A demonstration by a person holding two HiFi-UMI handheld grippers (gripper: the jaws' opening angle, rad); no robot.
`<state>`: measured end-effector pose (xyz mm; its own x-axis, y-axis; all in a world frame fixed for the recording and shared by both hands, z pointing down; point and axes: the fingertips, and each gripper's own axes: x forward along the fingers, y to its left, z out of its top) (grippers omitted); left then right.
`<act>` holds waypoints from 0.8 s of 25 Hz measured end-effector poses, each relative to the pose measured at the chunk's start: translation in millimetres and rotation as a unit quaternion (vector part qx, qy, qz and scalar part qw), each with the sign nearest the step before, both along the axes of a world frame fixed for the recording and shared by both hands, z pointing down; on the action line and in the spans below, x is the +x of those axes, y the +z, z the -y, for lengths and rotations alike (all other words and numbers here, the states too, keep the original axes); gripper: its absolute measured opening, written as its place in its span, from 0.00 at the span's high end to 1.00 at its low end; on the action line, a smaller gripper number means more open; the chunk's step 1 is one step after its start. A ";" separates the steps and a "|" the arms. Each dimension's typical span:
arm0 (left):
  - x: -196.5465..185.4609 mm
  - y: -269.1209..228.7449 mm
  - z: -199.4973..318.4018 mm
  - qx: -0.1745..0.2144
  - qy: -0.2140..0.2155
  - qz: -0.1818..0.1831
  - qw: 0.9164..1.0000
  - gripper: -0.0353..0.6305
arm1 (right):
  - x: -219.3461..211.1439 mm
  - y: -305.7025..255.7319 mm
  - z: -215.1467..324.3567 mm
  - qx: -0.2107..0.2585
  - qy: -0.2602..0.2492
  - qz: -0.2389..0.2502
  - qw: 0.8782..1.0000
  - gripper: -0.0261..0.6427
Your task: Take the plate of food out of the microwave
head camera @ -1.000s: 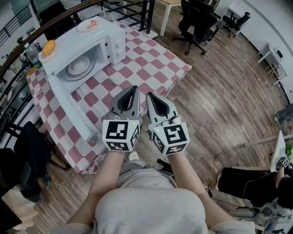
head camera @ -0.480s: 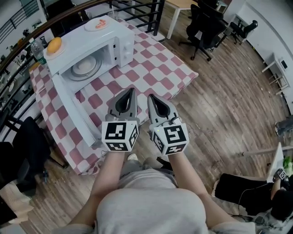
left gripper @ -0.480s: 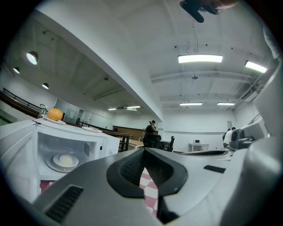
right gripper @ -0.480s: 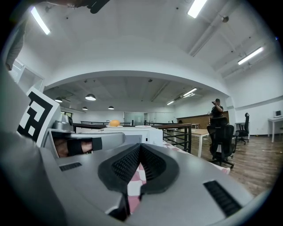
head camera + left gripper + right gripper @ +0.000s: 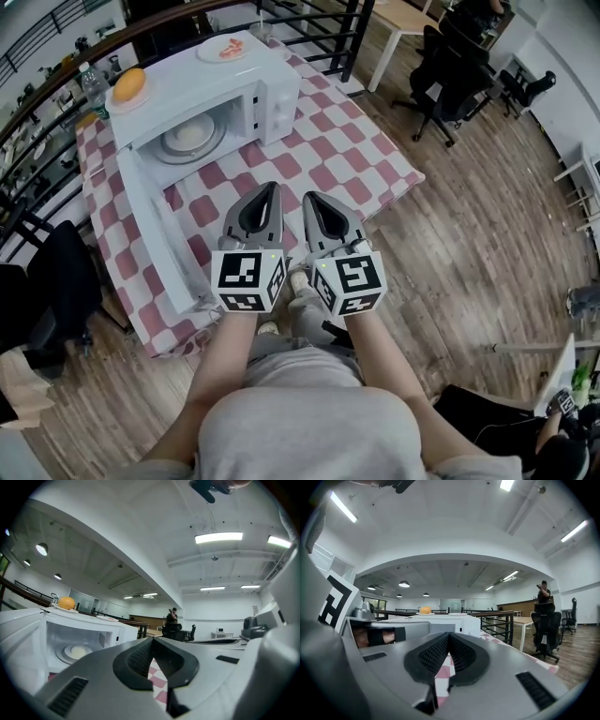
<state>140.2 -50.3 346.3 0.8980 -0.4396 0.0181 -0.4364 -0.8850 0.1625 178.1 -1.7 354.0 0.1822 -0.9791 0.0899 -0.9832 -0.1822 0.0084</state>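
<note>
A white microwave point(image 5: 234, 80) stands on the checked table, its door point(image 5: 150, 225) swung wide open toward me. Inside, on the turntable, sits a pale plate of food point(image 5: 192, 138); the left gripper view also shows the plate of food point(image 5: 75, 652) in the lit cavity. My left gripper point(image 5: 272, 186) and right gripper point(image 5: 307, 195) are held side by side over the table's near edge, well short of the microwave. Both are shut with nothing between the jaws. The left gripper point(image 5: 152, 639) and right gripper point(image 5: 448, 634) show tips that meet.
An orange on a plate point(image 5: 129, 84) and a second plate of food point(image 5: 225, 49) rest on the microwave's top. The red-and-white tablecloth point(image 5: 328, 131) hangs over the table. A water bottle point(image 5: 94, 89), a black railing point(image 5: 309, 19), office chairs point(image 5: 450, 84) and a dark chair point(image 5: 56, 281) surround it.
The microwave and table have drawn nearer and shifted right in the head view. Both grippers, still shut and side by side, now reach over the table's edge.
</note>
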 end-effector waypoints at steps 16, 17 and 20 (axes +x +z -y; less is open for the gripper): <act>24.8 21.4 74.2 -0.016 -0.104 0.013 0.994 0.94 | 37.5 14.6 86.8 -0.003 -0.116 0.017 0.993 0.93; 25.3 23.0 77.5 -0.018 -0.110 0.012 0.994 0.94 | 37.8 16.0 91.6 -0.004 -0.125 0.017 0.992 0.93; 28.2 26.6 88.7 -0.019 -0.129 0.016 0.991 0.94 | 42.0 18.4 105.3 -0.005 -0.148 0.018 0.989 0.93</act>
<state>168.4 -139.0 372.9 0.7546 -0.6529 0.0656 -0.6528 -0.7368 0.1761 220.2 -107.0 372.5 -0.1162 -0.9881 0.1011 -0.9931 0.1141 -0.0266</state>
